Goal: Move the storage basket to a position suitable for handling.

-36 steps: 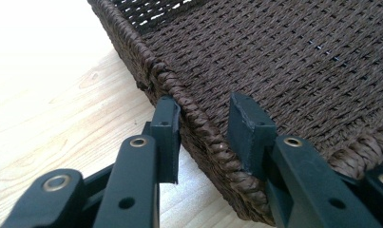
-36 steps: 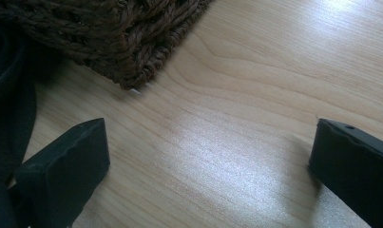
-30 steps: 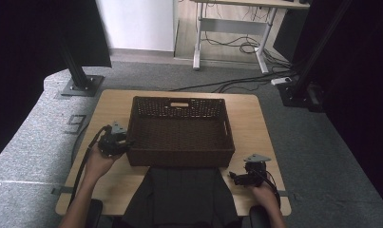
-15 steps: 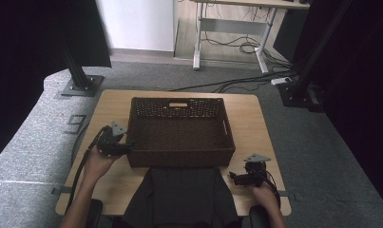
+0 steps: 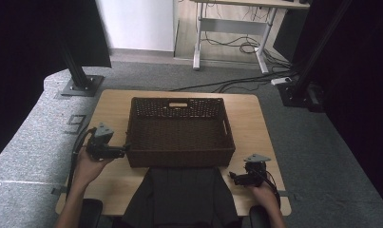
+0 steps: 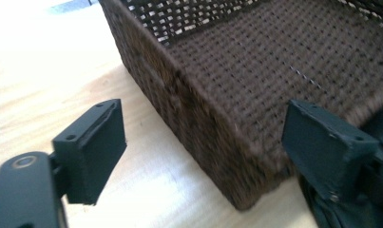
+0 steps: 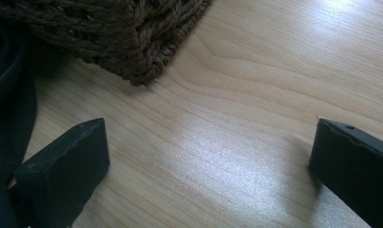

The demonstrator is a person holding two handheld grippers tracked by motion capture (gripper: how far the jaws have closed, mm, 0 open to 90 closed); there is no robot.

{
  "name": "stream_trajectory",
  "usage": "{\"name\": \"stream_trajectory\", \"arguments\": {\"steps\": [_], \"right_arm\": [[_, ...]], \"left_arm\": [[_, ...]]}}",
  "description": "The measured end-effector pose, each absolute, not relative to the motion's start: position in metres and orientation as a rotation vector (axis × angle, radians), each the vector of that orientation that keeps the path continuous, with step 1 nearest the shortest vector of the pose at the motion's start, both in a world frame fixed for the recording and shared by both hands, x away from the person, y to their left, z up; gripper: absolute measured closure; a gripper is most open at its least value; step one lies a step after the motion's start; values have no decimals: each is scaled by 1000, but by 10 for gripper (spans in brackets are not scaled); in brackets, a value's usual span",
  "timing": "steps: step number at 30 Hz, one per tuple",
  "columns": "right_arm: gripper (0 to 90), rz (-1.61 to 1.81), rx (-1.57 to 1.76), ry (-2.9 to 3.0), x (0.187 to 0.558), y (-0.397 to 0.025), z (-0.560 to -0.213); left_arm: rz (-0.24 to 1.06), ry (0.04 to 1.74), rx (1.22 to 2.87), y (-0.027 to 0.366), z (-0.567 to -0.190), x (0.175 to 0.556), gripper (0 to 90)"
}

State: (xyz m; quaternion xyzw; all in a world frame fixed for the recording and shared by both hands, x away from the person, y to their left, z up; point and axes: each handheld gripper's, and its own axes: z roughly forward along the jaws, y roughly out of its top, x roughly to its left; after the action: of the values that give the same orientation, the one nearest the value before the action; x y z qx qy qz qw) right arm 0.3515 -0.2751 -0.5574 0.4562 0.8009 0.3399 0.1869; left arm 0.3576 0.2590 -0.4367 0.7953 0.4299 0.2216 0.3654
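Straddling the near-left corner of the brown woven basket (image 5: 179,130) at table (image 5: 255,118) centre, left gripper (image 5: 125,150) stood spread wide, seemingly just short of touching. At five o'clock, right gripper (image 5: 231,177) gaped unclenched beside dark cloth (image 5: 179,197).

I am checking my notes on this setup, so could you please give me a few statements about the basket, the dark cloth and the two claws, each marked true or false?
1. The left claw stands open at the near left corner of the wicker basket. True.
2. The basket holds folded clothes. False: it is empty.
3. The right claw is shut on the dark cloth. False: it is open over bare table.
4. The dark cloth lies at the table's near edge, in front of the basket. True.
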Motion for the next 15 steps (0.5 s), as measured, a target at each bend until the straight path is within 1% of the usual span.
{"name": "stream_trajectory", "arguments": {"steps": [1,4,9,15], "right_arm": [[0,957,1284,2255,351,-275,-557],[0,957,1284,2255,351,-275,-557],[0,957,1284,2255,352,-275,-557],[0,957,1284,2255,351,-275,-557]], "left_arm": [[559,1099,2026,261,-438,354,147],[501,1068,2020,265,-441,346,116],[500,1021,2049,266,-454,335,36],[494,1036,2076,268,-476,335,0]]}}
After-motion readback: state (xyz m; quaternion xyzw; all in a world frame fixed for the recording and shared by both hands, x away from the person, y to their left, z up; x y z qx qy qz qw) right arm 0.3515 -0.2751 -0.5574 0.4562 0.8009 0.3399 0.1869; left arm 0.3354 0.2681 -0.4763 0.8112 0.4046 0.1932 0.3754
